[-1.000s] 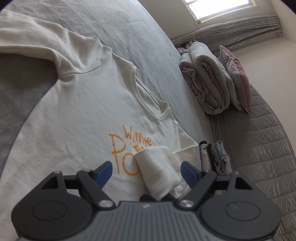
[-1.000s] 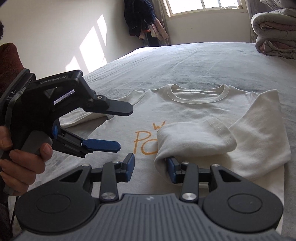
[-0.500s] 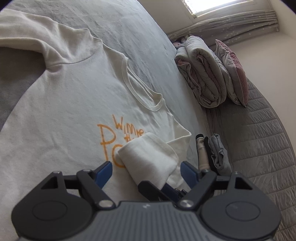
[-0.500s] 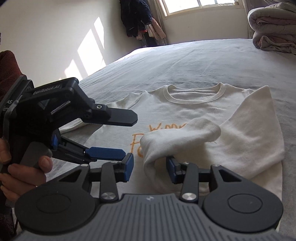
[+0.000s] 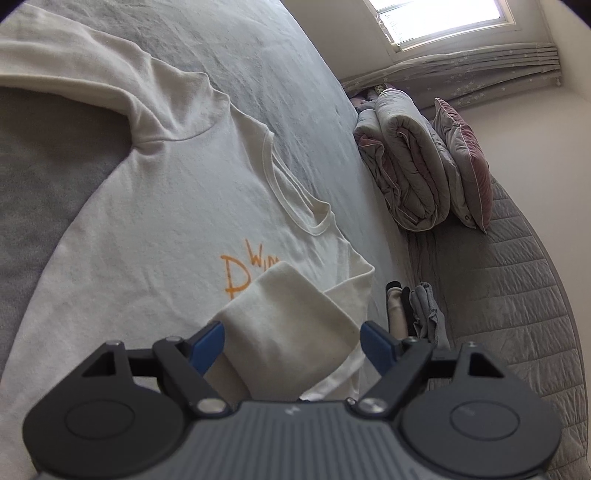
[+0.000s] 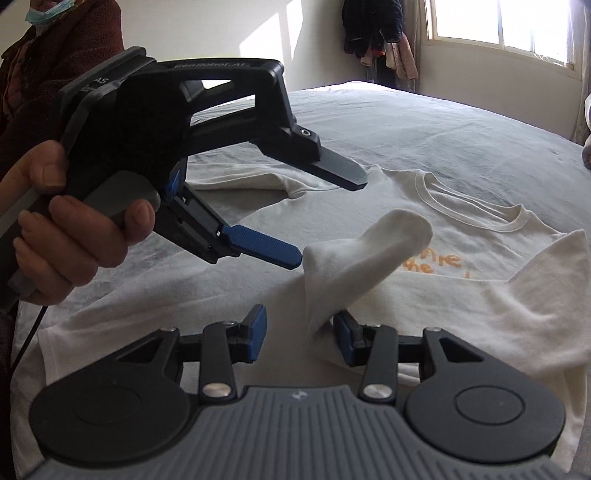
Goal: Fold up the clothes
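Note:
A cream long-sleeved shirt (image 5: 166,206) with orange lettering lies face up on the grey bed; it also shows in the right wrist view (image 6: 480,314). One sleeve (image 6: 362,258) is lifted and draped over my right gripper's right finger (image 6: 349,341); the cuff hangs free in the air. My right gripper (image 6: 299,338) is open. My left gripper (image 5: 291,341) is open, with the sleeve (image 5: 288,325) lying between its fingers. In the right wrist view the left gripper (image 6: 325,218) is open just left of the raised cuff. The other sleeve (image 5: 62,85) lies spread out.
A rolled grey and pink quilt (image 5: 402,173) and a pillow (image 5: 461,162) lie at the head of the bed. A small stack of folded clothes (image 5: 413,310) sits beside the shirt. Grey bedsheet (image 6: 424,125) surrounds the shirt. Clothes (image 6: 376,33) hang by the window.
The sleeve has been lifted higher and carried across the shirt front, now covering more of the lettering. The left gripper has come closer to the cuff and stays open.

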A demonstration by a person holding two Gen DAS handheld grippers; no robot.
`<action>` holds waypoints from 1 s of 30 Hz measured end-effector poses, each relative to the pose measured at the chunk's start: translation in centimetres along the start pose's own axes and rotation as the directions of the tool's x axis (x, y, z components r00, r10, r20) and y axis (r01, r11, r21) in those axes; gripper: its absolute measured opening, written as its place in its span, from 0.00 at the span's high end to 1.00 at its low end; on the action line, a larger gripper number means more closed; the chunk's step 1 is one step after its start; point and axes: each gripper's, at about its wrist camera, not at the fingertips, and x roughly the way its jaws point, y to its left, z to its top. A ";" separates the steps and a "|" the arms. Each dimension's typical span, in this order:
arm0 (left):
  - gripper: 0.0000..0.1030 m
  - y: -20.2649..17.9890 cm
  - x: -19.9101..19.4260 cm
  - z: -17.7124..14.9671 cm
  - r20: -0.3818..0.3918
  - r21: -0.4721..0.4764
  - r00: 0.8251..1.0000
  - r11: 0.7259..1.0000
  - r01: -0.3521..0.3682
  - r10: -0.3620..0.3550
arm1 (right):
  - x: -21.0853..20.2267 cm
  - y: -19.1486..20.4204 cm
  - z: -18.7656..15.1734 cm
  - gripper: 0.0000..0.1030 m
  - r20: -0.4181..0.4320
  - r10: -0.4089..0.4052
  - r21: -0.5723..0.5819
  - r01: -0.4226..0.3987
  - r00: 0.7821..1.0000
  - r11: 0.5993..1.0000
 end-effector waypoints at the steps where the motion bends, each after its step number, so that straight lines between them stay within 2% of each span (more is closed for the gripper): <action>1: 0.21 0.3 -0.3 0.0 -0.001 -0.002 1.000 1.000 -0.008 0.008 | 0.0 0.2 0.0 0.56 -0.004 0.004 -0.015 -0.004 1.000 1.000; 7: 0.22 1.5 -1.5 -0.2 -0.008 -0.044 0.998 0.998 -0.056 0.055 | -0.6 0.7 -0.2 0.56 -0.028 0.051 -0.053 -0.052 0.998 0.997; 9: 0.29 1.7 -1.8 -0.3 -0.017 -0.032 0.996 0.995 -0.090 0.090 | -0.8 0.6 -0.2 0.56 -0.040 0.064 -0.059 -0.066 0.997 0.996; 11: 0.48 1.9 -2.0 -0.7 -0.029 -0.015 0.991 0.991 -0.134 0.134 | -1.1 0.2 -0.3 0.56 -0.046 0.068 -0.052 -0.070 0.997 0.996; 12: 0.52 2.1 -2.0 -0.9 -0.034 -0.007 0.988 0.988 -0.153 0.153 | -1.4 -0.2 -0.3 0.56 -0.042 0.062 -0.037 -0.064 0.997 0.997; 14: 0.69 2.2 -2.2 -1.3 -0.038 0.012 0.982 0.982 -0.186 0.186 | -1.8 -1.5 -0.3 0.56 -0.029 0.033 0.002 -0.033 0.999 0.999; 16: 0.76 2.2 -2.4 -1.6 -0.034 0.041 0.975 0.975 -0.219 0.220 | -2.5 -2.9 -0.5 0.56 -0.012 -0.023 0.042 0.023 1.000 0.999; 19: 0.96 1.6 -2.4 -1.7 -0.021 0.105 0.959 0.954 -0.280 0.283 | -3.7 -5.6 -1.2 0.54 0.001 -0.155 0.098 0.154 0.988 0.983; 23: 0.96 0.4 -2.5 -1.2 0.014 0.165 0.951 0.938 -0.306 0.308 | -4.9 -9.5 -2.1 0.54 -0.003 -0.315 0.210 0.309 0.949 0.928; 30: 0.96 -3.3 -3.4 0.9 0.112 0.302 0.947 0.898 -0.321 0.301 | -7.4 -14.8 -1.9 0.54 0.048 -0.370 0.408 0.320 0.928 0.855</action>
